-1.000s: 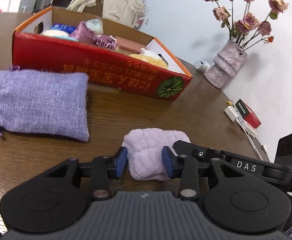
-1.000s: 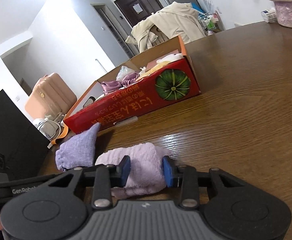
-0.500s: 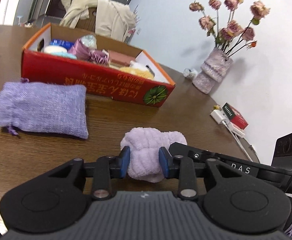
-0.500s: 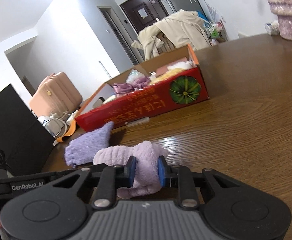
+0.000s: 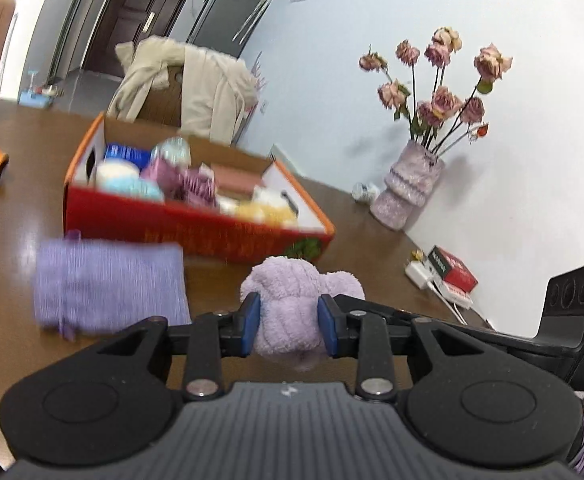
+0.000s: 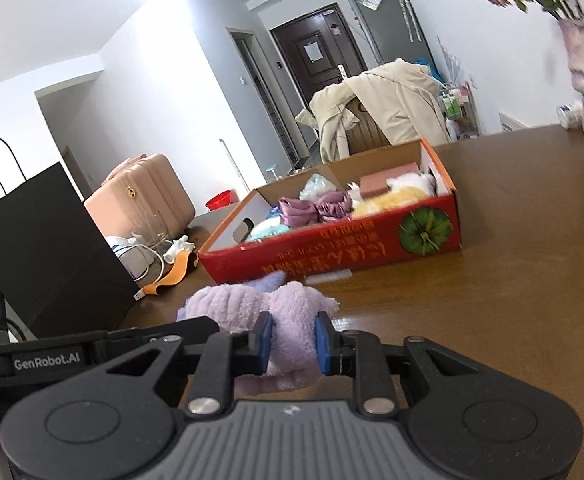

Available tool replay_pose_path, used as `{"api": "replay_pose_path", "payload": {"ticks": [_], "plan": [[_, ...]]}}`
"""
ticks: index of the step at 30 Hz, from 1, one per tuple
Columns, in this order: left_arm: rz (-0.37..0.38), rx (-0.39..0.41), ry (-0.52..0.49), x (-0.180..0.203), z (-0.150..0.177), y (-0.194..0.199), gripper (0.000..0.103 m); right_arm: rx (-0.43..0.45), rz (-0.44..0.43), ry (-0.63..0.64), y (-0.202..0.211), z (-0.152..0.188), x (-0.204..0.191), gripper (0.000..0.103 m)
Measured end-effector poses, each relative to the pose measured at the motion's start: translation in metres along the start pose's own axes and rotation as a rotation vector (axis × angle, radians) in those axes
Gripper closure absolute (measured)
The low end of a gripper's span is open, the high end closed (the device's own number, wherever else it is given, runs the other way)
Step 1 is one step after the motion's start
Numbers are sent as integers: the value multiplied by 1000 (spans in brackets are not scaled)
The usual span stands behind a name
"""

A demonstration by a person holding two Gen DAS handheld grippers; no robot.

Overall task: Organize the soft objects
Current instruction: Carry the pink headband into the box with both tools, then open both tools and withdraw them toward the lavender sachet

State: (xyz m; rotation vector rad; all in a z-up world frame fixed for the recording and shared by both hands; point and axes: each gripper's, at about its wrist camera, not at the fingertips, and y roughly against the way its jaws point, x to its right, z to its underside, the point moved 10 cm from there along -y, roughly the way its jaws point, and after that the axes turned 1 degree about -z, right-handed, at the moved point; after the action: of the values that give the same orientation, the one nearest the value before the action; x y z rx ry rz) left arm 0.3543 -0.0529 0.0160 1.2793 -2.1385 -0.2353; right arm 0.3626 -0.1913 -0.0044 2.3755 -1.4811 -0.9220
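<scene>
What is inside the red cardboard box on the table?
The red box holds soft items: purple satin cloth, a yellow plush, a pink block. Anything beneath them is hidden.

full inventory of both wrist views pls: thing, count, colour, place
towel: 1, lilac, pinched at both ends, above table
pouch: 1, purple, on table before box
box: 1, red, mid-table, filled with soft items
table: 1, brown wood
vase: 1, pink, dried roses, far corner by wall
small red box: 1, table edge, by white charger
coat: 1, beige, over chair behind table
suitcase: 1, pink, on floor
paper bag: 1, black, on the table's side edge
left gripper: fingers shut on towel
right gripper: fingers shut on towel
</scene>
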Motion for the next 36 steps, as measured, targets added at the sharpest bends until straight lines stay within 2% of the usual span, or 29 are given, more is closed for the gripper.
{"api": "replay_pose_path", "payload": {"ticks": [3, 8, 11, 14, 19, 21, 23, 27, 32, 36], "plan": [[3, 26, -35, -6, -36, -13, 71, 15, -2, 44, -12, -27, -7, 81], [-19, 2, -37, -27, -83, -52, 71, 33, -10, 82, -49, -84, -6, 81], [-58, -59, -16, -48, -101, -84, 71, -10, -18, 51, -86, -110, 2, 81], [-103, -156, 22, -76, -104, -120, 71, -91, -19, 7, -130, -125, 15, 81], [-170, -267, 53, -113, -96, -170, 73, -232, 20, -40, -200, -119, 42, 81], [-186, -294, 44, -121, -87, -182, 73, -290, 40, -61, -220, -108, 52, 81], [-191, -296, 37, -125, -79, -187, 72, -330, 54, -71, -234, -95, 62, 86], [-192, -306, 51, -130, -71, -192, 71, -316, 53, -49, -240, -92, 64, 86], [-205, -292, 47, -128, -73, -183, 65, -314, 68, -11, -242, -94, 61, 81], [-211, -249, 25, -122, -83, -159, 57, -316, 59, -8, -229, -96, 54, 67]]}}
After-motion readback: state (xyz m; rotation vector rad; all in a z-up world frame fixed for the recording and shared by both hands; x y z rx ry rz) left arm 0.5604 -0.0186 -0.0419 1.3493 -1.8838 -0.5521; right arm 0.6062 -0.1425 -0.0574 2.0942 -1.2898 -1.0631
